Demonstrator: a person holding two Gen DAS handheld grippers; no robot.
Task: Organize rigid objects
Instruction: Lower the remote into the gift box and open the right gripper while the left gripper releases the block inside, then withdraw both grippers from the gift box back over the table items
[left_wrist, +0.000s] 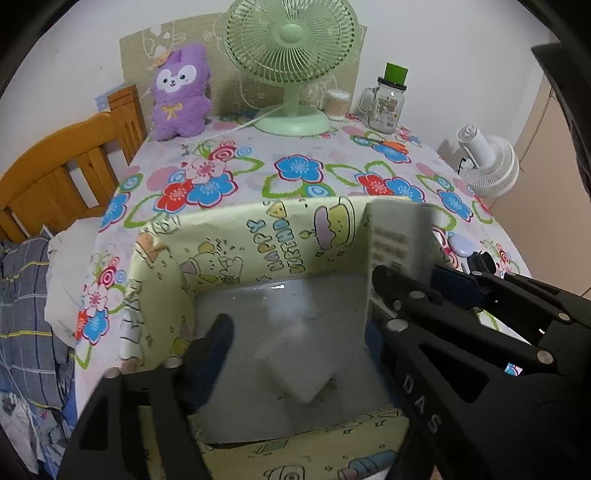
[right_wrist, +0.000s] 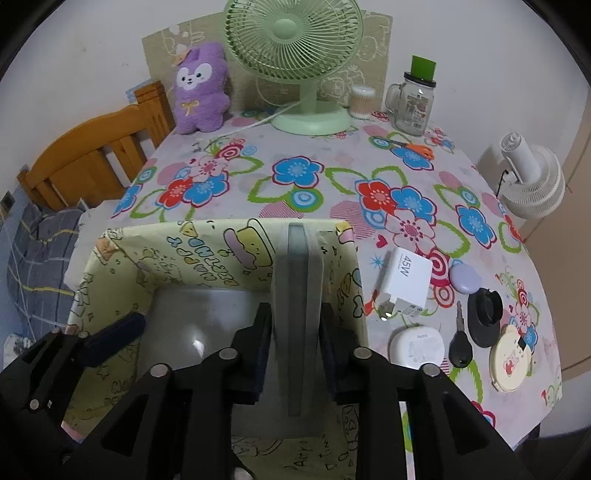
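The right gripper (right_wrist: 295, 354) is clamped on a flat grey-white box (right_wrist: 295, 306), held on edge over the right side of the yellow storage box (right_wrist: 110, 258), whose pale floor shows below. In the left wrist view the same flat box (left_wrist: 400, 236) stands upright against the storage box's right wall (left_wrist: 221, 236), with the right gripper's black fingers (left_wrist: 391, 284) pinching it. The left gripper (left_wrist: 295, 332) hangs spread wide over the storage box interior, gripping nothing; one blue-padded finger (left_wrist: 218, 343) sits near the left wall.

On the flowered counter (right_wrist: 332, 184), at about 3 o'clock from the storage box, lie a white 45W charger (right_wrist: 406, 280), a white round case (right_wrist: 415, 347), a black key (right_wrist: 460, 347), a lilac case (right_wrist: 463, 278), a black lid (right_wrist: 484, 317) and a cream round compact (right_wrist: 511, 360).

Farther off, at 12 o'clock, stand a green fan (right_wrist: 295, 55), a purple plush (right_wrist: 199, 88), a cotton swab tub (right_wrist: 362, 101) and a glass jar mug (right_wrist: 413, 103), with orange scissors (right_wrist: 413, 146) just before it.
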